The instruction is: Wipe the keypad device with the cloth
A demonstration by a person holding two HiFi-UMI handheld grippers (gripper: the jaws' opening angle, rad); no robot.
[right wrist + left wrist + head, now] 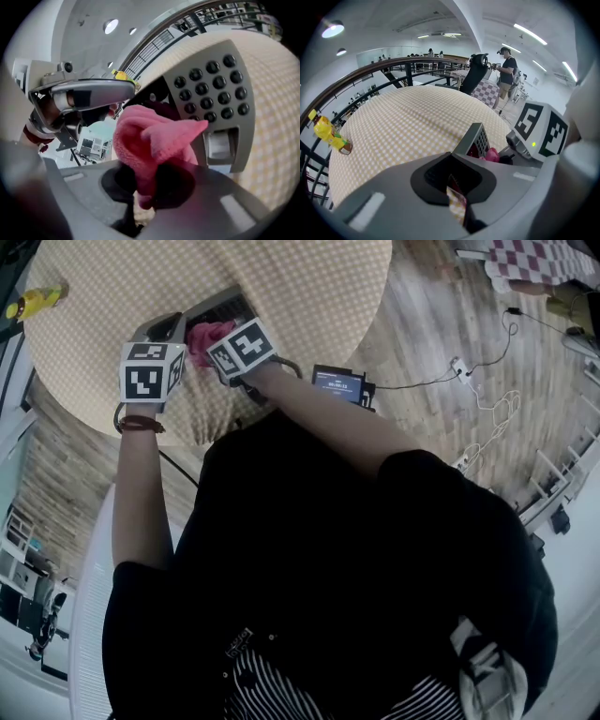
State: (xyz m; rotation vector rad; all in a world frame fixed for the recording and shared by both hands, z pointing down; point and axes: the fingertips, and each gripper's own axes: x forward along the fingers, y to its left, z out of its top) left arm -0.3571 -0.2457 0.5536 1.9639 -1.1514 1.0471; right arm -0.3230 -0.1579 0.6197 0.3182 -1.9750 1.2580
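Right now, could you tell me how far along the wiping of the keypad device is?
Done: the pink cloth is pinched in the right gripper and sits at the keypad device. In hand: the cloth lies against its face below the keys, with the left gripper, jaws nearly together, at the device's edge. Left: the keys themselves are uncovered; how much is already wiped cannot be told.

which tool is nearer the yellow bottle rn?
Left. Left tool is at the keypad edge facing the bottle; right tool, shut on the cloth, is past the left one, farther off.
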